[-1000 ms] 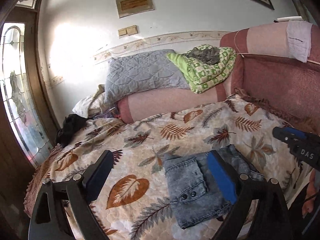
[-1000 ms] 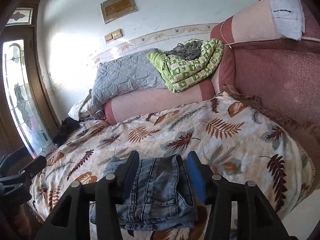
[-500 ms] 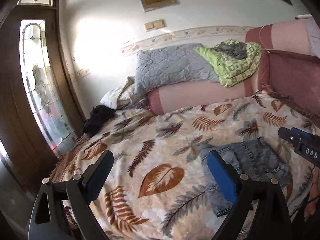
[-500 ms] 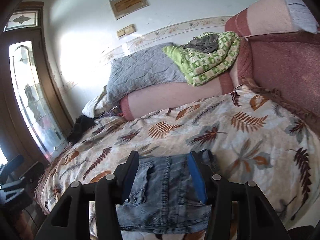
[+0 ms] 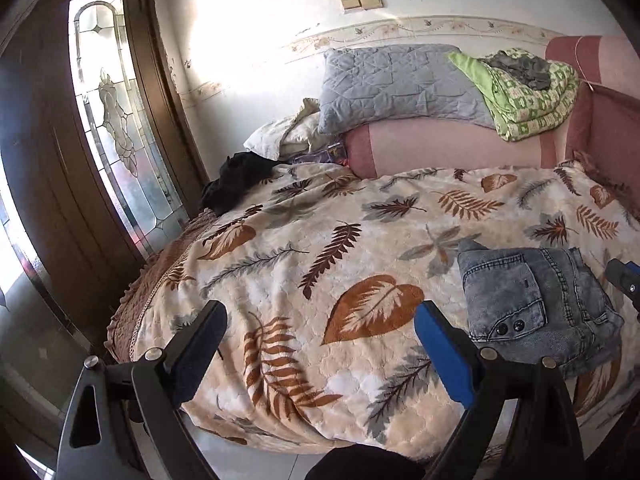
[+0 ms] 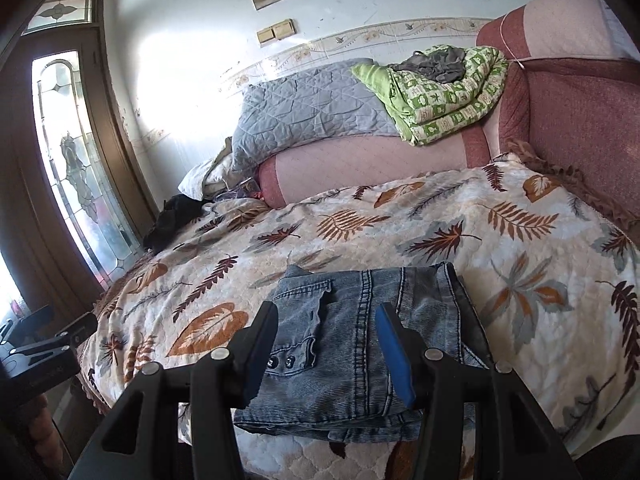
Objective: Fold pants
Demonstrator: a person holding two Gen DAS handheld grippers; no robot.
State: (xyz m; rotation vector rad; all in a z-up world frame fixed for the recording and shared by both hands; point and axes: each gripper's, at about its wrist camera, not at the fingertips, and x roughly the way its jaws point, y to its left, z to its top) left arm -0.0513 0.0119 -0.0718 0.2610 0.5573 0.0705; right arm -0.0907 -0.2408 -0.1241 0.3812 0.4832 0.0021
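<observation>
The folded blue denim pants (image 6: 360, 344) lie as a compact bundle near the front edge of the leaf-patterned bedspread (image 6: 460, 232). My right gripper (image 6: 326, 324) hovers just in front of and above them. It is open, with its fingers (image 6: 394, 346) apart and pressing on nothing. In the left wrist view the pants (image 5: 532, 304) sit at the right. My left gripper (image 5: 320, 324) is wide open over bare bedspread (image 5: 320, 248) to their left and holds nothing. The right gripper's tip (image 5: 624, 280) shows at the right edge.
A grey quilted pillow (image 6: 308, 112), a green patterned blanket (image 6: 444, 92) and a pink bolster (image 6: 372, 168) line the back. Dark clothing (image 5: 236, 176) lies at the far left corner. A glazed wooden door (image 5: 112, 128) stands at the left and a red headboard (image 6: 580, 128) at the right.
Both views have swung left and drawn back slightly. The pants slid from the left gripper's right finger to the right of its view. Both grippers kept the same opening.
</observation>
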